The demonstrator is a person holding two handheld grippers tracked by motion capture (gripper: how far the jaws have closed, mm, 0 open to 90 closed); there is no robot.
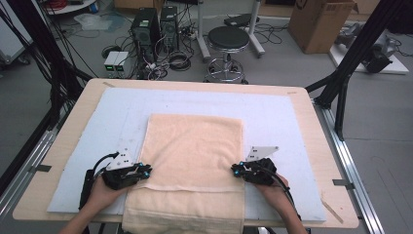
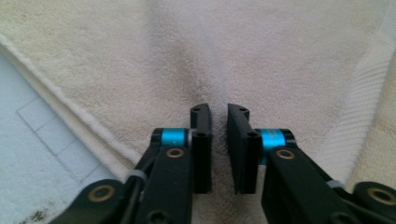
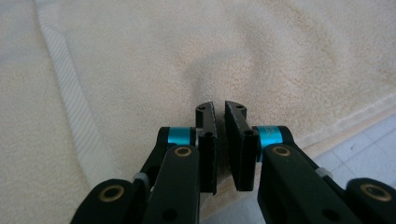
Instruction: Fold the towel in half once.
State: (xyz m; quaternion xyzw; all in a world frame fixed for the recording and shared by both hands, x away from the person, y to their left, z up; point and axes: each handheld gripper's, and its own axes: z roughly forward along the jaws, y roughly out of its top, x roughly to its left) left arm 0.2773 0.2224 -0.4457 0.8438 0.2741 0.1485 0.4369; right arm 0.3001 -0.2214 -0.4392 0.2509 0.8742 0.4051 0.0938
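Note:
A cream towel [image 1: 195,146] lies folded on a pale blue mat [image 1: 272,112], and its near end hangs over the table's front edge. My left gripper [image 1: 146,170] sits at the towel's left edge, pointing inward. In the left gripper view the jaws [image 2: 219,109] stand almost together on the towel [image 2: 233,46], with a pucker of cloth running into the tips. My right gripper [image 1: 235,169] mirrors it at the right edge. There too the jaws [image 3: 219,106] pinch a small ridge of towel [image 3: 257,46] near its hem.
The mat covers most of a wooden table [image 1: 304,102]. Bare mat shows beside the towel [image 2: 28,140] [image 3: 364,144]. Beyond the table stand a black stool [image 1: 228,41], computer towers [image 1: 146,29] with cables, and a cardboard box [image 1: 319,22]. Black frame posts [image 1: 350,53] flank the table.

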